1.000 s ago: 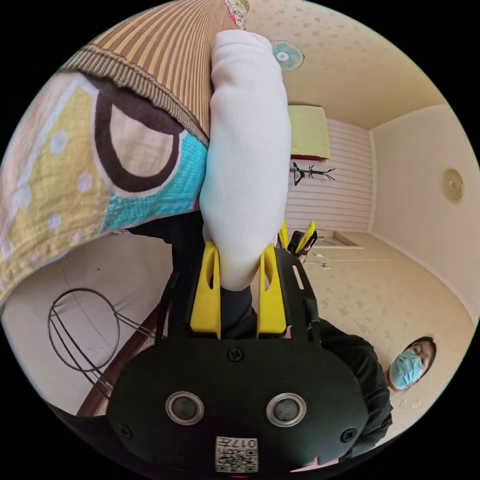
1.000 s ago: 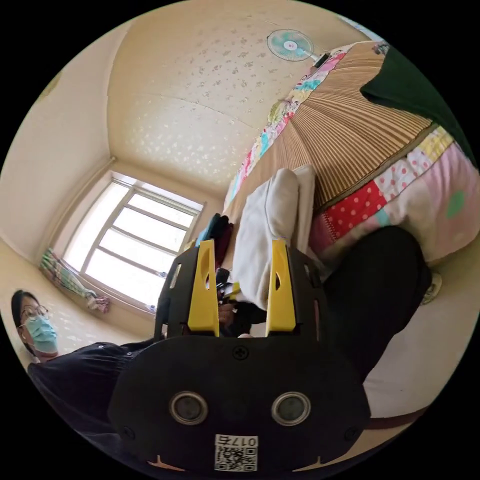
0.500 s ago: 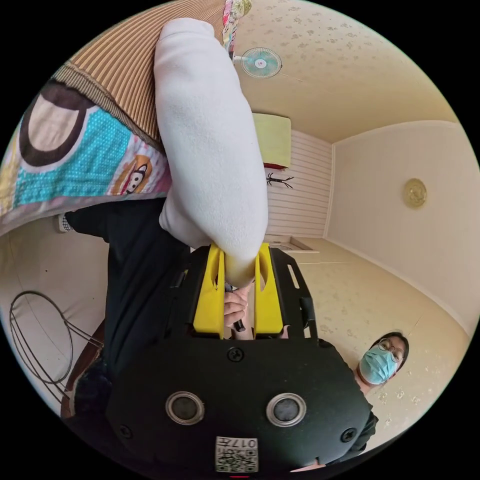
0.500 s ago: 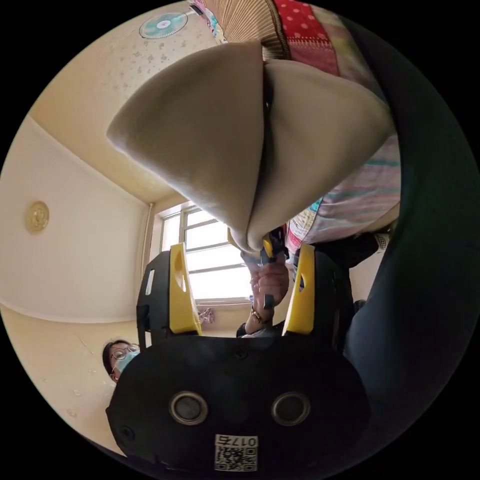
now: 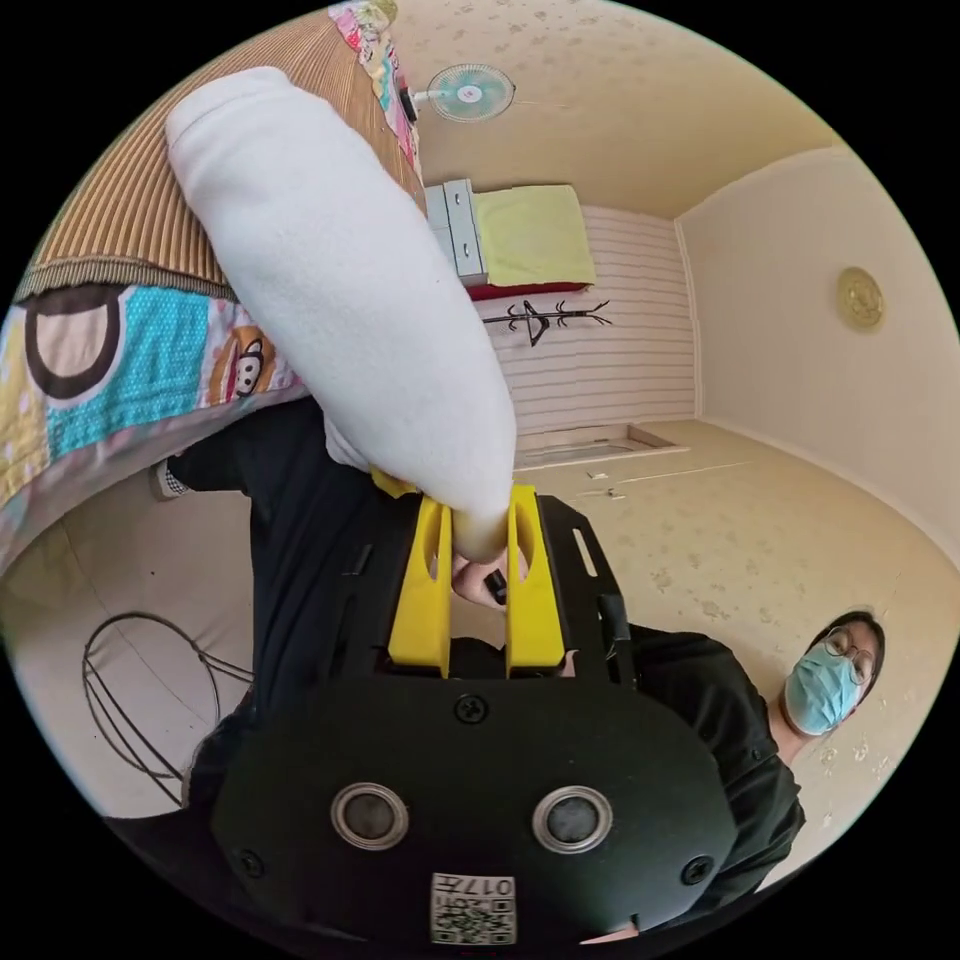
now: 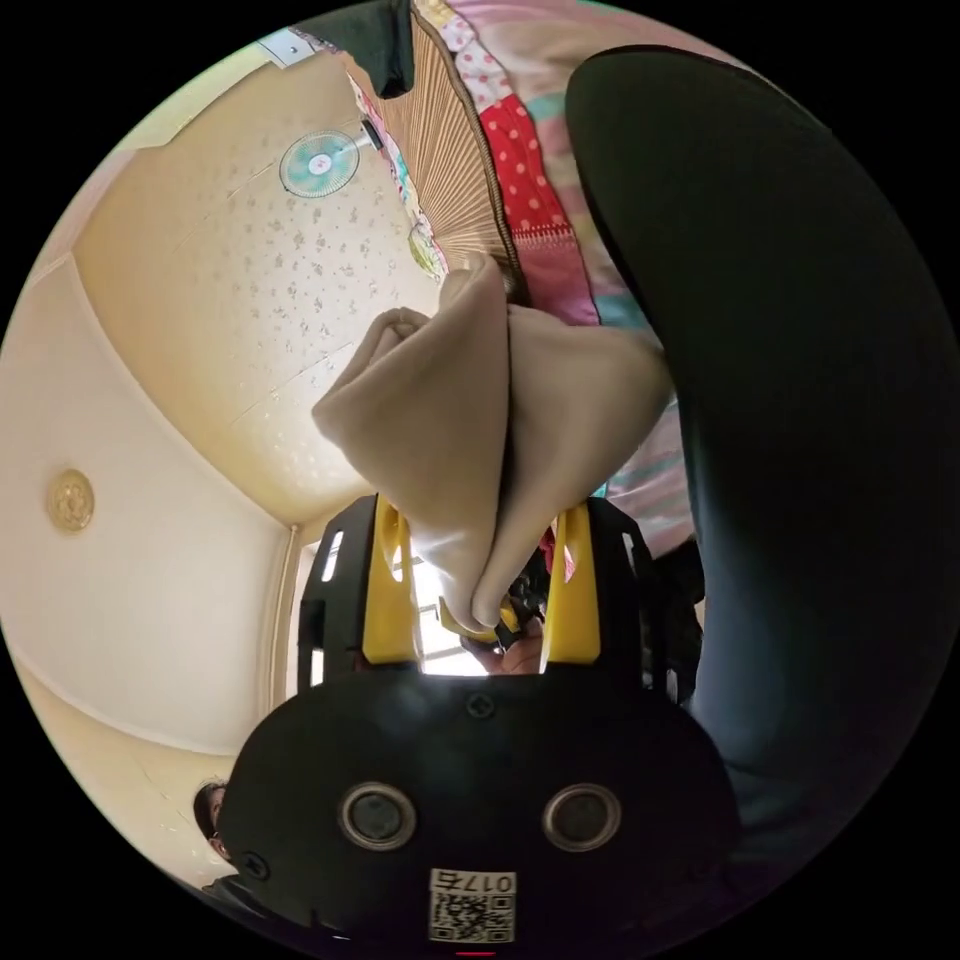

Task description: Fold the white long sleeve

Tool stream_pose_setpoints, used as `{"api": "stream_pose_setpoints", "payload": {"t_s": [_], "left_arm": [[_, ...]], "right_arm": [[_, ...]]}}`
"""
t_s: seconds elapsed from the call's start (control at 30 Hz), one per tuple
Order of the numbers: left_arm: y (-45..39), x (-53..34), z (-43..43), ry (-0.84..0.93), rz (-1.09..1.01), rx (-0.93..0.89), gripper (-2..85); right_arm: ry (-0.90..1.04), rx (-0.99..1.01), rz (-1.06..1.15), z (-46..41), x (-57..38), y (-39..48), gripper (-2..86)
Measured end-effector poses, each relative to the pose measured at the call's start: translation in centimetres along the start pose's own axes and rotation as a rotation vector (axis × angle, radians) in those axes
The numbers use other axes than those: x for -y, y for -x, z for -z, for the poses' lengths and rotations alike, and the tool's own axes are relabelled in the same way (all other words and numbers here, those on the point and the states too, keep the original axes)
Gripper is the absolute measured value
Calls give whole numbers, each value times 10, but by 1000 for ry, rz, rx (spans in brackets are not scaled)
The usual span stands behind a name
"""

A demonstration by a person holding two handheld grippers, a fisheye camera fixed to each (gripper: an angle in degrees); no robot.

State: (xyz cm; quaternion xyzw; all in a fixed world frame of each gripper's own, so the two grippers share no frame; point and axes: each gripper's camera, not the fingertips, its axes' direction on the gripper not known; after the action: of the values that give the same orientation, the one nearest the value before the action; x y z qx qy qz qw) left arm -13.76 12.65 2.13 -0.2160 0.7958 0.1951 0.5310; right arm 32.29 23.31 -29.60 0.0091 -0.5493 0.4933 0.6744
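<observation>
In the left gripper view the left gripper [image 5: 478, 530], with yellow jaws on a black body, pinches a narrow end of the soft white fleece long-sleeve garment [image 5: 340, 290] between both jaws, which stand close together on the cloth; the garment runs from the jaws as a thick rounded roll across the edge of a bed covered by a brown striped woven mat [image 5: 120, 220] and a bright patchwork quilt [image 5: 130, 350]; behind the jaws a hand [image 5: 470, 580] shows; a person in a black top and a blue face mask [image 5: 815, 690] is at the lower edge of the view; a wall fan [image 5: 470, 92] hangs above, and a round wire frame [image 5: 150, 700] stands on the pale floor; in the right gripper view the right gripper [image 6: 480, 590] has its yellow jaws spread apart, with a bunched fold of the same garment [image 6: 480, 430] hanging between them; whether either jaw touches the cloth cannot be told; a dark trouser leg [image 6: 800, 400] stands beside it.
</observation>
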Motion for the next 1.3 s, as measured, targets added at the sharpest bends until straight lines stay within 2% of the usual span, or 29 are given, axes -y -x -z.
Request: {"api": "stream_pose_setpoints", "payload": {"t_s": [0.17, 0.27, 0.37, 0.47, 0.7, 0.8, 0.87, 1.0, 1.07, 1.17, 1.23, 1.3], "left_arm": [[-24, -19, -4, 21, -58, 53, 80], [-39, -31, 8, 8, -83, 60, 80], [-62, -55, 33, -78, -141, 76, 85], [-83, -87, 66, -167, -205, 78, 81], [-83, -177, 158, -504, -109, 107, 79], [-78, -207, 179, -602, -83, 79, 75], [-78, -223, 188, -647, -77, 65, 69], [-84, -251, 200, -704, -67, 74, 66], [-89, -260, 203, -721, -76, 72, 66], [-94, -272, 206, -755, -81, 84, 66], [-94, -277, 206, -772, -65, 102, 65], [-92, -281, 203, -781, -55, 102, 65]], "right_arm": [[20, -31, 11, -10, 1, 3, 159], [84, -17, 38, -28, -1, 11, 106], [123, -81, 81, -57, -15, 38, 84], [168, -188, 219, -100, -32, 89, 77], [359, -305, 477, -273, -76, 202, 72], [464, -334, 596, -372, -111, 249, 69], [454, -333, 726, -423, -138, 282, 66], [371, -83, 817, -502, -191, 311, 65], [347, 11, 851, -531, -210, 302, 66], [318, 104, 693, -581, -219, 236, 72], [361, -37, 460, -625, -217, 152, 75], [517, -241, 378, -655, -221, 87, 77]]}}
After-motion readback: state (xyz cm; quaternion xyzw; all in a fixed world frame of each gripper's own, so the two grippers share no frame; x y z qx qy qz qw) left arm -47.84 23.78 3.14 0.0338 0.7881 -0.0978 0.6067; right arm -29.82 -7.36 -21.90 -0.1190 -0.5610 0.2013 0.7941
